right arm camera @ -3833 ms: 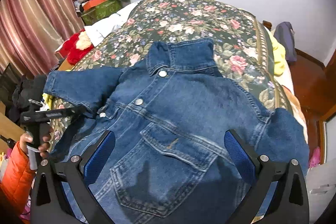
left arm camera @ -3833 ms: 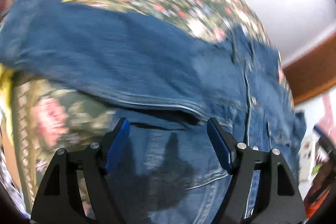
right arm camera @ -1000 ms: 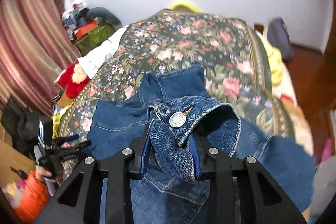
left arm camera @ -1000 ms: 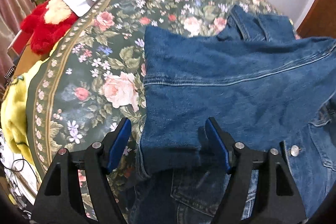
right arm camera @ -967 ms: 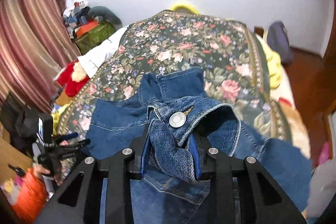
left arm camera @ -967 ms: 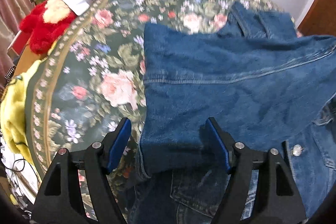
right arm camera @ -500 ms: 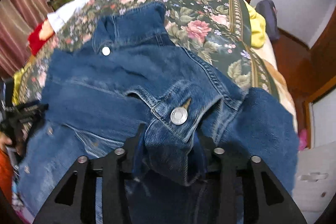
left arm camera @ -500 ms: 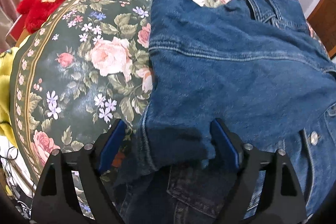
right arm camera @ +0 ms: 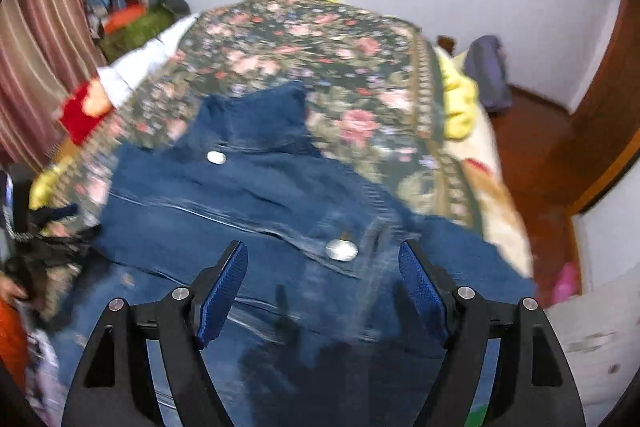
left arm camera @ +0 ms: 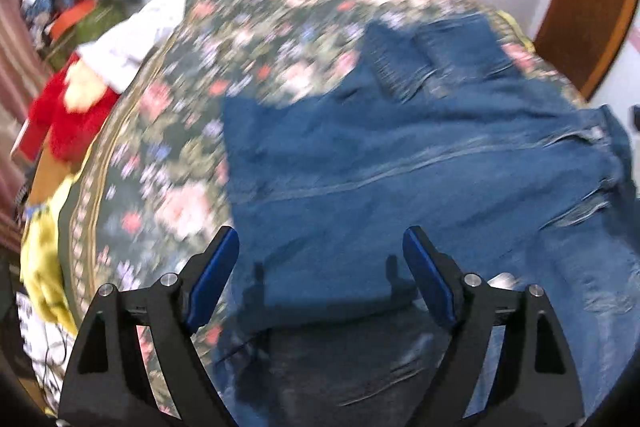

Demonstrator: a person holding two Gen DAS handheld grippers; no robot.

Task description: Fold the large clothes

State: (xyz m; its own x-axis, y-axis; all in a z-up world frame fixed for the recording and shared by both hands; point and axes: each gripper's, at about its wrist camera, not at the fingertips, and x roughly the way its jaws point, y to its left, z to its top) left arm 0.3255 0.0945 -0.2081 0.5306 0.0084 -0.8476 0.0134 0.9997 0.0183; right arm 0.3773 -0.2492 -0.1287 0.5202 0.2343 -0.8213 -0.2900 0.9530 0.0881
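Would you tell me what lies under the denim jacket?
The denim jacket lies on a floral bedspread, which shows around it. Whatever is directly beneath the denim is covered.

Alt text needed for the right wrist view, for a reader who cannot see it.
A denim jacket lies on a floral bedspread, sleeves folded across it. The right tongs hover open above it, having just opened, holding nothing. The picture is motion-blurred.

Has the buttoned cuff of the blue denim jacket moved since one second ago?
Yes. The buttoned cuff, released as the right gripper was opening, now lies flat on the jacket, below the collar.
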